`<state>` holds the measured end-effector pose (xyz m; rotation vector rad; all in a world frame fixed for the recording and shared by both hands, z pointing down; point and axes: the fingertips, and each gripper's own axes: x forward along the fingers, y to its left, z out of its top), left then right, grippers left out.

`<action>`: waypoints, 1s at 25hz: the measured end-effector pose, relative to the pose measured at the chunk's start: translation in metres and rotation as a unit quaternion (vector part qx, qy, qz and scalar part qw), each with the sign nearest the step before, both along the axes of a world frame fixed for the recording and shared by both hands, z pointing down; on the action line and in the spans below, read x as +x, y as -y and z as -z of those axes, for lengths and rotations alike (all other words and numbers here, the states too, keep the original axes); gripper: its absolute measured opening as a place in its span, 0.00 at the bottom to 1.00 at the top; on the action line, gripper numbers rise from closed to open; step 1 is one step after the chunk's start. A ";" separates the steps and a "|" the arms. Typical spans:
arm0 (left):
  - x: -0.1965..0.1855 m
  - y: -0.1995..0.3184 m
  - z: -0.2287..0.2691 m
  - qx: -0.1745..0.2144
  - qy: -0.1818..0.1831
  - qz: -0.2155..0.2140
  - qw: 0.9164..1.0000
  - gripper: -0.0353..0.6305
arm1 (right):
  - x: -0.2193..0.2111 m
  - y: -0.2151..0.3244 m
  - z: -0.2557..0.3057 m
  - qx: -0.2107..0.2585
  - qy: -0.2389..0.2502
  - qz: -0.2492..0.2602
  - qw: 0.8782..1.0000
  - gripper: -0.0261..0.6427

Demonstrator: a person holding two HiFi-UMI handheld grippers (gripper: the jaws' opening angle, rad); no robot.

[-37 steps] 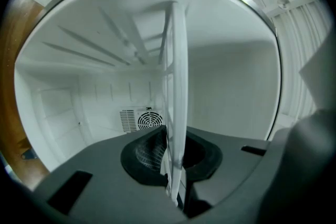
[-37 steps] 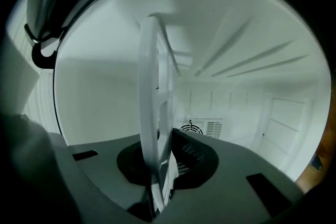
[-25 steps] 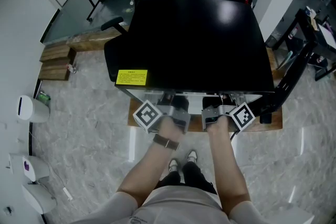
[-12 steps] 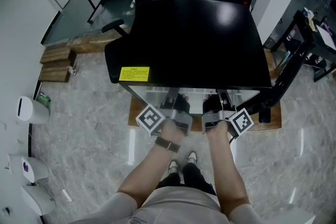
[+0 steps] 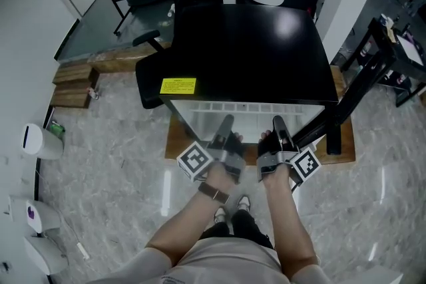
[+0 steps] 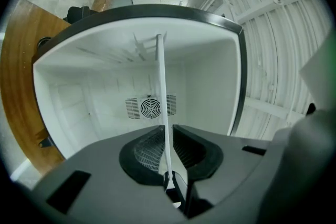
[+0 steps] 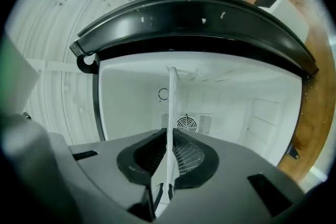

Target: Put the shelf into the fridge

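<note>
At the fridge [image 5: 246, 56] mouth we've got the left gripper [image 6: 166, 136] and right gripper [image 7: 169, 140] both pinching the shelf [image 6: 159, 76] by its near edge (side by side); it points straight in, far end inside.

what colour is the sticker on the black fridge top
Yellow. The sticker shows best in the head view.
</note>
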<state>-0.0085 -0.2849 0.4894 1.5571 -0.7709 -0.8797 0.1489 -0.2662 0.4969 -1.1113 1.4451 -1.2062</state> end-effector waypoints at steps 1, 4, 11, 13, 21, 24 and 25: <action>0.001 -0.005 0.001 0.002 -0.002 -0.006 1.000 0.12 | -0.001 -0.004 0.001 0.000 -0.002 0.003 1.000 0.11; 0.003 -0.017 0.001 0.000 0.000 -0.023 1.000 0.09 | -0.008 -0.015 0.007 0.007 -0.011 0.018 1.000 0.11; 0.007 -0.060 0.019 0.016 0.032 -0.076 0.996 0.06 | -0.029 -0.054 0.022 0.015 -0.038 0.058 0.997 0.07; 0.008 -0.072 0.024 0.016 0.037 -0.089 0.995 0.06 | -0.033 -0.063 0.025 0.016 -0.042 0.065 0.997 0.07; 0.012 -0.106 0.027 0.010 0.043 -0.121 0.992 0.06 | -0.045 -0.088 0.029 0.013 -0.051 0.077 0.996 0.07; 0.012 -0.107 0.030 0.013 0.045 -0.124 0.991 0.06 | -0.051 -0.091 0.032 0.011 -0.051 0.080 0.995 0.07; 0.011 -0.107 0.032 0.017 0.046 -0.124 0.991 0.06 | -0.052 -0.091 0.034 0.012 -0.050 0.080 0.995 0.07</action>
